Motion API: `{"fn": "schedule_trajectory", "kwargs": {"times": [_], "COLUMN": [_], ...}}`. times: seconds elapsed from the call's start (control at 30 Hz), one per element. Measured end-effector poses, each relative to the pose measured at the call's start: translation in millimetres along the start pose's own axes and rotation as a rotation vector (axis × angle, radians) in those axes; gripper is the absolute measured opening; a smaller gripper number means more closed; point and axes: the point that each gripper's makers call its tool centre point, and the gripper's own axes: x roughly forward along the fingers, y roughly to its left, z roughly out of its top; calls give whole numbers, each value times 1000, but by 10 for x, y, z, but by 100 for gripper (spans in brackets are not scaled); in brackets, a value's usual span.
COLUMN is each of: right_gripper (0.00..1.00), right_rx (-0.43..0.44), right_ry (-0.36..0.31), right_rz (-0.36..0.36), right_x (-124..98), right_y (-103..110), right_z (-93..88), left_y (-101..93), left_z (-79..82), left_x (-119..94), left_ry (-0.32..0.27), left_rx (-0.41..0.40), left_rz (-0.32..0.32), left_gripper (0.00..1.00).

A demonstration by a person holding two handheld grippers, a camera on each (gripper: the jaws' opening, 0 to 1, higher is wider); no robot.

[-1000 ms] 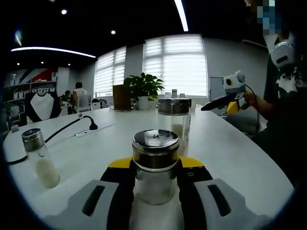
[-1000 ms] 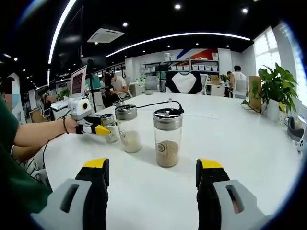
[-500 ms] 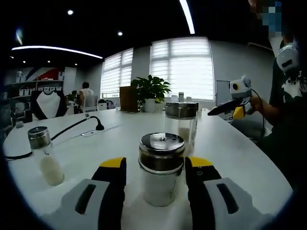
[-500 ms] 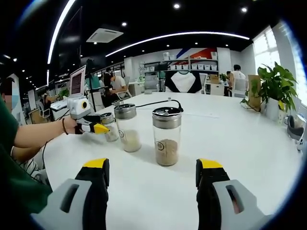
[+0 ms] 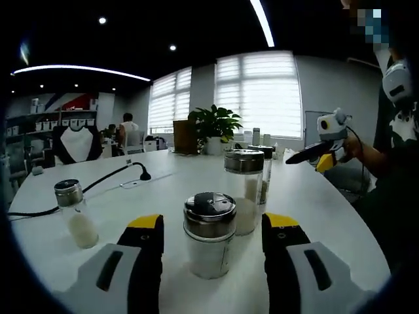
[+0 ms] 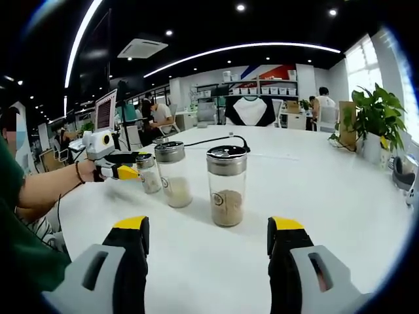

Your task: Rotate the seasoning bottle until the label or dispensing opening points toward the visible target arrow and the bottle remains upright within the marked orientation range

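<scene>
Seasoning bottle (image 5: pixel 209 233), steel-lidded, clear glass: stands upright on the white table (image 5: pixel 327 209), directly between the jaws of your left gripper (image 5: pixel 211 245), with a gap showing on each side, so the jaws stand apart and hold nothing. In the right gripper view the same bottle (image 6: pixel 148 173) sits just off the yellow tips of that left gripper (image 6: pixel 124 171). Second bottle (image 5: pixel 244 191), taller, pale powder: just behind the first. Third bottle (image 6: pixel 227 186), brown powder in the bottom: upright, beside the pale one (image 6: pixel 173 173), ahead of your right gripper (image 6: pixel 206 245), whose jaws are spread wide and carry nothing. Small shaker (image 5: pixel 76 213), white contents: apart, toward the table's far-left side in the left gripper view. Black cable (image 5: pixel 85 188): lies across the table beyond it. Potted plant (image 5: pixel 215 125): at the table's far end, before the blinds.
</scene>
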Motion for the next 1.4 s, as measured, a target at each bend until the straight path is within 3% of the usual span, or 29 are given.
{"fn": "schedule_trajectory", "kwargs": {"times": [0.6,0.8,1.1,1.23,1.4], "right_gripper": [74,74,74,74,74], "right_rx": [-7,-11,-13,-9,-2], "right_ry": [-4,-3,2,1,-7], "right_rz": [1,3,7,11,25], "right_x": [-6,0,10,30,66], "right_y": [16,34,63,75,114], "right_z": [20,30,25,26,33], "left_y": [-120,-260,-252,-278,-348], "left_z": [125,319,400,328,329], "left_x": [-353,-519,-740,-774,-790], "left_ry": [-25,-85,-112,-69,-44], "left_rx": [29,13,-15,-24,26], "left_rz": [243,317,441,494,518], "left_gripper": [66,67,73,74,76]}}
